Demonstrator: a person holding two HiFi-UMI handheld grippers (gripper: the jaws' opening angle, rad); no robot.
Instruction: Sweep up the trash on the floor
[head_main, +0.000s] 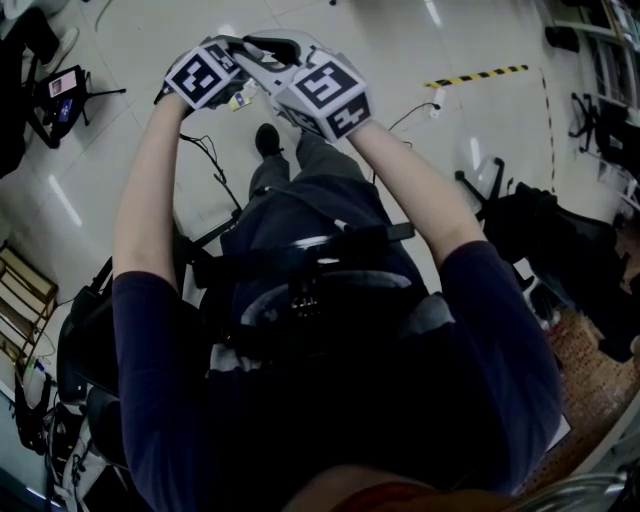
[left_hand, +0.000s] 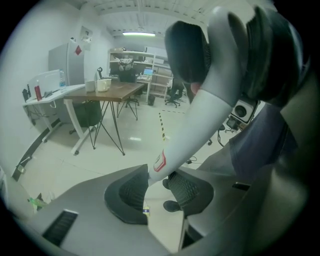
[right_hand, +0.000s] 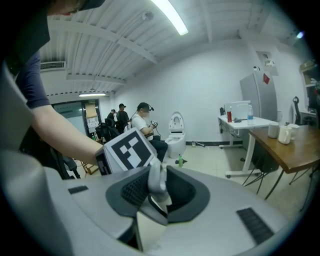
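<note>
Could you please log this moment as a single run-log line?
left gripper: shut on white handle | right gripper: shut on white handle | grippers side by side

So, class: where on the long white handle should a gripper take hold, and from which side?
Take the white handle on its straight, slim shaft, coming from the side so the jaws close across it; the left gripper grips it this way.

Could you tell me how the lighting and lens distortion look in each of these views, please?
Head view: the person's torso is underexposed, with light streaks glaring on the glossy floor. Left gripper view: heavy fisheye with black corners; the handle close to the lens looms large. Right gripper view: the ceiling light is blown out.
</note>
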